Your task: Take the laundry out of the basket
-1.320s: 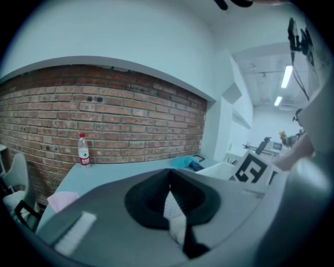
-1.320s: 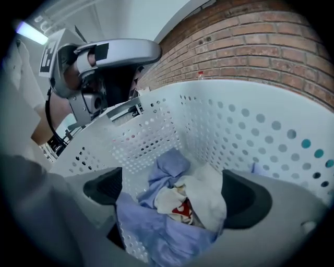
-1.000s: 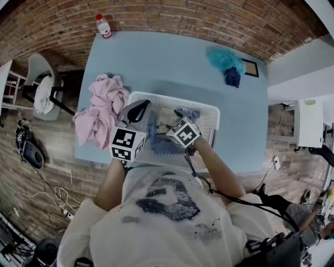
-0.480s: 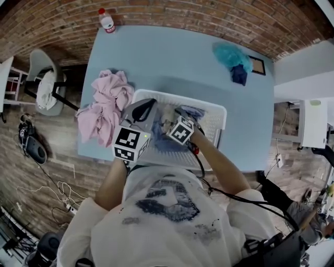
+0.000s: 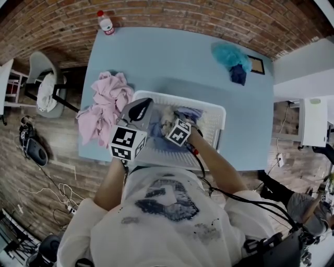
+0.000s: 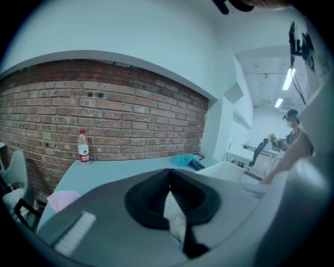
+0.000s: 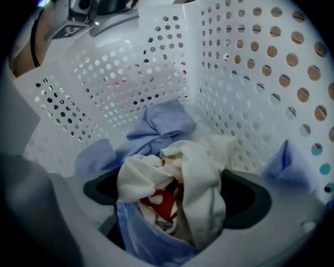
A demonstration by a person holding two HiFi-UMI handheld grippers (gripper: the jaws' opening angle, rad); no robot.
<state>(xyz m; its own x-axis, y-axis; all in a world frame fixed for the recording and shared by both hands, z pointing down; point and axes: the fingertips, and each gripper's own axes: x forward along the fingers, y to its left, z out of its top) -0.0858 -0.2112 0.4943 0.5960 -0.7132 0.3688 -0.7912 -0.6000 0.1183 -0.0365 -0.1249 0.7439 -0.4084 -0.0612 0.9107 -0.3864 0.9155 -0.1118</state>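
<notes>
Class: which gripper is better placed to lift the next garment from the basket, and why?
Right. The right gripper is down inside the basket, jaws apart around a white cloth wad. The left gripper is above the rim, jaws together, aimed across the table.

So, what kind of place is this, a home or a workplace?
Probably a workspace or studio rather than a home laundry room: a bare brick wall, a large blue table holding the white laundry basket, and loose cables across the wooden floor.
</notes>
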